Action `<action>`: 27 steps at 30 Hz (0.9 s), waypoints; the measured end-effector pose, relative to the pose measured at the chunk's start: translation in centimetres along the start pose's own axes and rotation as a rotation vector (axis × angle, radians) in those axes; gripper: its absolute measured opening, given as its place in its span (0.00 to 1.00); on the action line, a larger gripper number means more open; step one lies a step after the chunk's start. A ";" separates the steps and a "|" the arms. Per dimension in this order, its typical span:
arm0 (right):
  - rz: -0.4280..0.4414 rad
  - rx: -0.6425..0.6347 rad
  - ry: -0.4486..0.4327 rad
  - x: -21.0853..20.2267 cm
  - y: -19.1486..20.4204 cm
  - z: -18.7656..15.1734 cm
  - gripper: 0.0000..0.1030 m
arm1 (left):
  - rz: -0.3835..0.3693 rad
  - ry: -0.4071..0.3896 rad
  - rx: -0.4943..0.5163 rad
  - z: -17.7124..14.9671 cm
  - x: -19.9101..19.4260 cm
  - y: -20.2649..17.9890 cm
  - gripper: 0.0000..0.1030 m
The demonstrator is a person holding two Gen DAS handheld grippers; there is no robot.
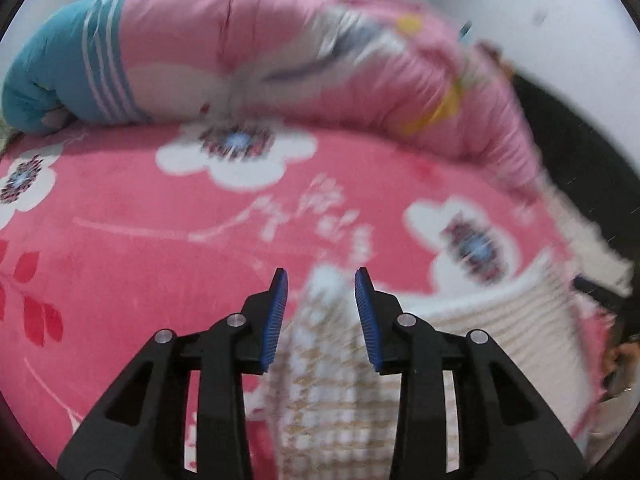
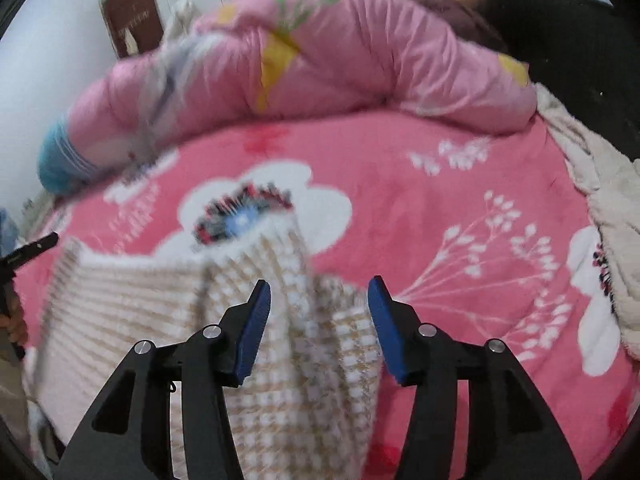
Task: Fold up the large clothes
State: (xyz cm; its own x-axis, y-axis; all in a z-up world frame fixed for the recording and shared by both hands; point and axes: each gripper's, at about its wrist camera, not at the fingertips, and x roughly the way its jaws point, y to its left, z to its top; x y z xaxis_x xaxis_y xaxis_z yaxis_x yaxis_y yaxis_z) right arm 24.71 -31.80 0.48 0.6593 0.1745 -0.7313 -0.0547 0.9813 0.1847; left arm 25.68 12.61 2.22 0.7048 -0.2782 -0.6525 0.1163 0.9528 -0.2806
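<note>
A beige-and-white checked knit garment (image 1: 328, 392) (image 2: 280, 380) lies on the pink flowered bed blanket (image 1: 140, 216) (image 2: 400, 184). Its striped part (image 1: 480, 320) (image 2: 132, 300) spreads out flat between the two grippers. My left gripper (image 1: 321, 276) is open just above the garment's left end. A raised fold of the cloth sits between its blue pads (image 1: 276, 320) without being pinched. My right gripper (image 2: 319, 284) is open wider over the garment's right end. Cloth bunches between its pads, which stand apart from it.
A rolled pink quilt (image 1: 280, 60) (image 2: 340, 60) lies along the far side of the bed, with a teal striped pillow (image 1: 40, 80) at its left end. A white fluffy blanket (image 2: 600, 208) edges the right side. Dark furniture (image 2: 560, 40) stands behind.
</note>
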 end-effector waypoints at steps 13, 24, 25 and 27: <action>0.092 0.081 0.132 7.5 1.4 1.7 0.47 | -0.034 0.126 -0.148 -0.7 5.8 0.0 0.44; 0.150 -0.137 0.108 -1.0 9.7 -3.2 0.57 | -0.145 0.079 0.199 -3.4 0.1 -11.0 0.51; 0.132 -0.170 0.137 -0.1 10.9 -4.2 0.57 | -0.128 0.110 0.246 -4.8 1.1 -12.5 0.52; 0.071 -0.221 0.216 3.2 12.1 -6.1 0.58 | -0.061 0.213 0.315 -8.0 4.5 -14.5 0.54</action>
State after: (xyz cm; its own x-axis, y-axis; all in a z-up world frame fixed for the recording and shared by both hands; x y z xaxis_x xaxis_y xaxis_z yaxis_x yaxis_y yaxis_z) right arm 21.62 -18.85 -3.63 0.4746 0.2337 -0.8486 -0.2724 0.9558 0.1109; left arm 21.54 -3.40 -2.31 0.5323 -0.3230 -0.7826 0.3865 0.9151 -0.1148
